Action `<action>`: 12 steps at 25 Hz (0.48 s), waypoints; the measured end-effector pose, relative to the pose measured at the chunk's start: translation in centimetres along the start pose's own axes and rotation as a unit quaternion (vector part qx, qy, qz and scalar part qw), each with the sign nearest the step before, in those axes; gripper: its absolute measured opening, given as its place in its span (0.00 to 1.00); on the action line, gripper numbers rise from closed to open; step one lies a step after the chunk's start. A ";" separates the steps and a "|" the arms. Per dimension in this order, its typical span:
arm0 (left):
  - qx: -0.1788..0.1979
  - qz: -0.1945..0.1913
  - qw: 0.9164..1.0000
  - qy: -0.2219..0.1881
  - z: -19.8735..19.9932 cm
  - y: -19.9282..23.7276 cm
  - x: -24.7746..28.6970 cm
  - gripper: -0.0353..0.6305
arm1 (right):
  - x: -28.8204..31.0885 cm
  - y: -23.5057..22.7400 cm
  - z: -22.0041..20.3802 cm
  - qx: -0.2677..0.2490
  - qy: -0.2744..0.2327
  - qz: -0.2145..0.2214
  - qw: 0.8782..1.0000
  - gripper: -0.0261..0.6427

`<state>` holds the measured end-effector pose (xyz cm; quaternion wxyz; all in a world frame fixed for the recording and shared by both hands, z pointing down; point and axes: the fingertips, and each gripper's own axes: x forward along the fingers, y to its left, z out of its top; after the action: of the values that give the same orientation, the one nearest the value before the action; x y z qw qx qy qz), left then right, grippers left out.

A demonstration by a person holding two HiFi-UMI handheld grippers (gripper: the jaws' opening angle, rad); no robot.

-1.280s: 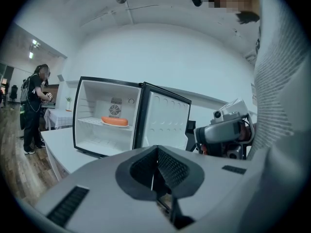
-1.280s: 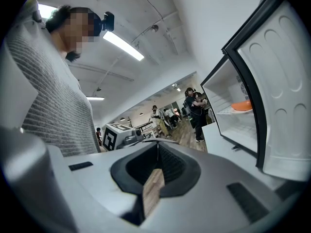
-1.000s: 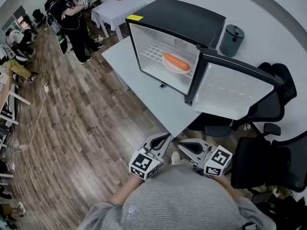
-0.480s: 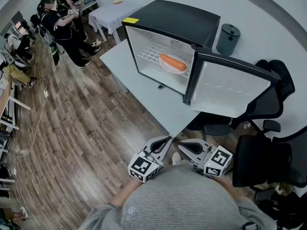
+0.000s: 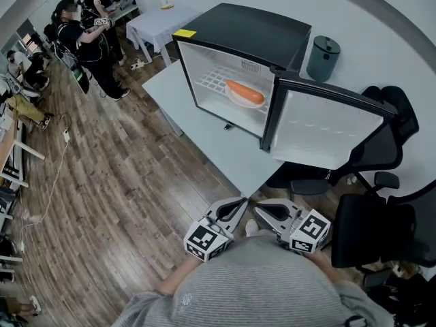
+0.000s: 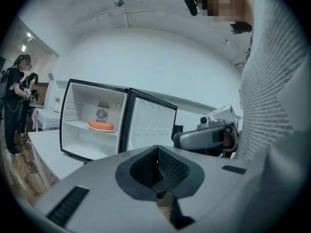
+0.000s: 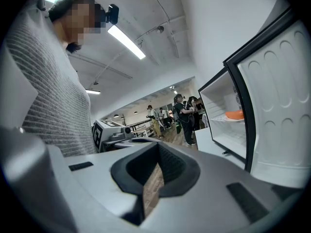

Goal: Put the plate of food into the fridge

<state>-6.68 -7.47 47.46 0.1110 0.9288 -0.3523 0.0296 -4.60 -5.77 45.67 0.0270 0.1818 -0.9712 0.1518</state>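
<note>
Find the plate (image 5: 240, 101) with its long orange food (image 5: 246, 91) on the wire shelf (image 5: 218, 77) inside the fridge (image 5: 252, 26), in the upper middle of the head view, well inside the opening and apart from the walls. Judge the placing as done and the door as the likely remaining job. Read the door (image 5: 327, 125) as swung wide to the right of the cabinet, with black chairs (image 5: 381, 142) just behind it. Note the left gripper (image 5: 238, 203) and the right gripper (image 5: 262, 210) low in the frame, close against the grey sweater (image 5: 259, 285), well apart from the fridge across the white table (image 5: 204, 131). Take both as clenched and holding nothing: pads together in the left gripper view, tips met with only a sliver of floor below them in the right gripper view. For a clean finish, keep the right jaws clenched, reach round to the outer face of the door near its free edge, and push with the blunt tip along the door's arc rather than straight at it. Go gently at the end, so as not to jolt the plate or shift the fridge on the table. Mind the chairs and the grey lidded bin (image 5: 322, 55) behind.
</note>
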 end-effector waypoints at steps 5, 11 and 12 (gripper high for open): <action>0.001 -0.005 1.000 0.002 -0.1 0.0 0.4 0.07 | -0.1 -0.5 0.1 0.003 -0.001 -0.002 1.000 0.06; 0.000 -0.007 1.000 0.002 -0.2 0.1 0.9 0.07 | -0.1 -1.0 -0.1 0.005 0.001 -0.005 1.000 0.06; 0.001 -0.007 1.000 0.003 -0.2 0.1 1.0 0.07 | -0.1 -1.0 -0.1 0.005 0.000 -0.005 1.000 0.06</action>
<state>-6.03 -8.13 47.81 0.1114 0.9312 -0.3457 0.0315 -4.09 -6.63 46.01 0.0270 0.1865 -0.9694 0.1571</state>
